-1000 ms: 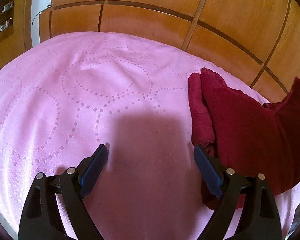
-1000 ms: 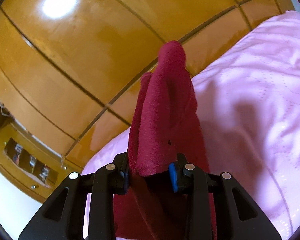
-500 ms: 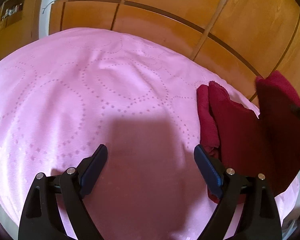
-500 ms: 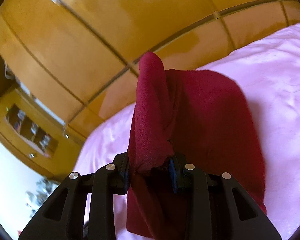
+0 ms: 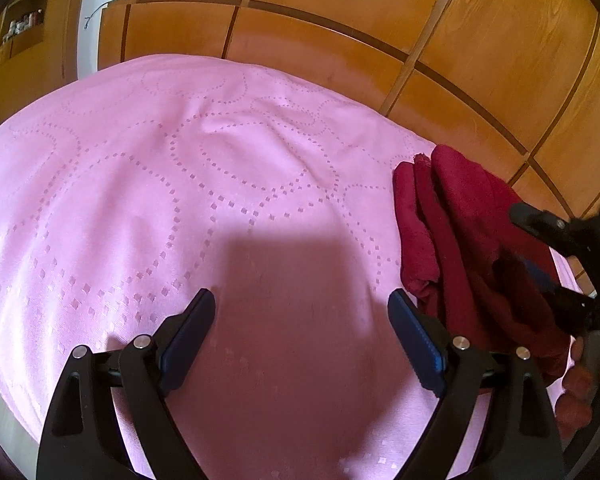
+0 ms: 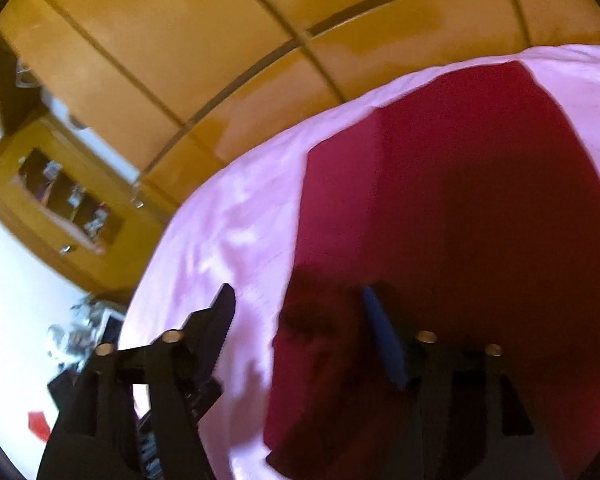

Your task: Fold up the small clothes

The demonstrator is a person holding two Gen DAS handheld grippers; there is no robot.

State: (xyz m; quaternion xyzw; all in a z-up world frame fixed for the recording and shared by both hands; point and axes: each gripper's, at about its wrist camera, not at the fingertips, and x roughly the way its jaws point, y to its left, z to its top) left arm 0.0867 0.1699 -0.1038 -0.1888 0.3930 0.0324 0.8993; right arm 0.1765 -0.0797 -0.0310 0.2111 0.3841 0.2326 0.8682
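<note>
Opening at this moment, the right gripper (image 6: 300,316) has its two fingers spread above the near edge of the one dark red cloth (image 6: 452,208); a rumpled fold lies between them, and neither pad presses on it. The left gripper (image 5: 302,312) holds its two blue-padded fingers (image 5: 414,338) wide apart over the bare pink bedspread (image 5: 172,184), with nothing between them. One red cloth is in sight, lying folded in several layers at the right side of the bed, just right of the left gripper's right finger. A hand (image 5: 588,392) grips the right tool at the near right. Beyond the bed stands one wall of wooden panels (image 5: 380,12); one shelf niche (image 6: 66,200) sits far left.
</note>
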